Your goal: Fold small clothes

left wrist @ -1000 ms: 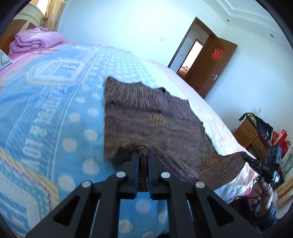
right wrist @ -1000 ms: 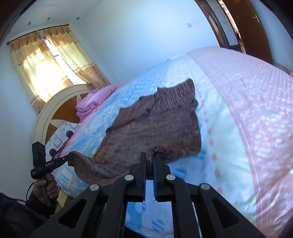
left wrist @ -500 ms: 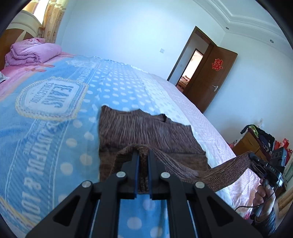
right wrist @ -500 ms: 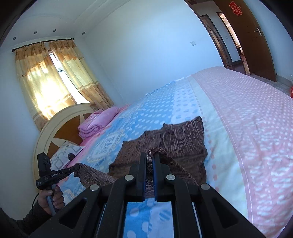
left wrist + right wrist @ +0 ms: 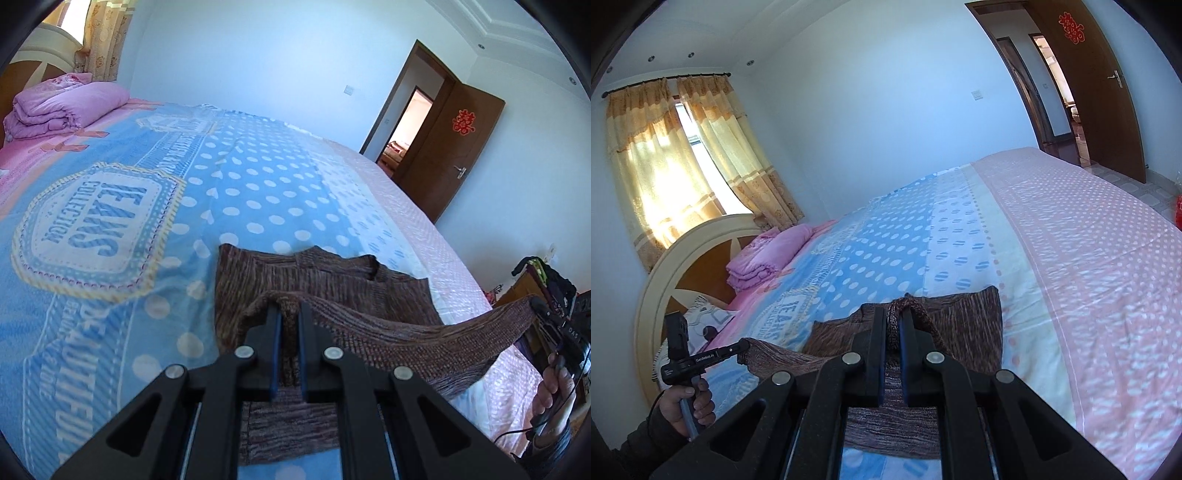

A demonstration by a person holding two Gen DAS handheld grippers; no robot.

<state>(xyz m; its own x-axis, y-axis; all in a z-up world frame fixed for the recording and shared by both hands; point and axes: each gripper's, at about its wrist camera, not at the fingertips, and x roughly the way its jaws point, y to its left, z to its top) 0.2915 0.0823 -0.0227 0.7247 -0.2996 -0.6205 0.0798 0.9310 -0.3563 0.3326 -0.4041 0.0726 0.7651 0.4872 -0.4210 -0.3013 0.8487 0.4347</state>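
A brown knitted garment lies on the bed, its near edge lifted and stretched between both grippers. My left gripper is shut on one corner of that edge. My right gripper is shut on the other corner; it also shows at the right of the left wrist view. The garment shows in the right wrist view with its far part flat on the sheet. The left gripper appears at the left of that view. The lifted edge hangs taut above the lower part.
The bed sheet is blue with white dots, pink toward the right. A folded purple quilt lies by the headboard. A brown door stands open beyond the bed. A wooden cabinet stands at right.
Both grippers have risen and moved forward over the bed, carrying the garment's near edge up over the rest of it. More of the bed now shows beyond the garment.
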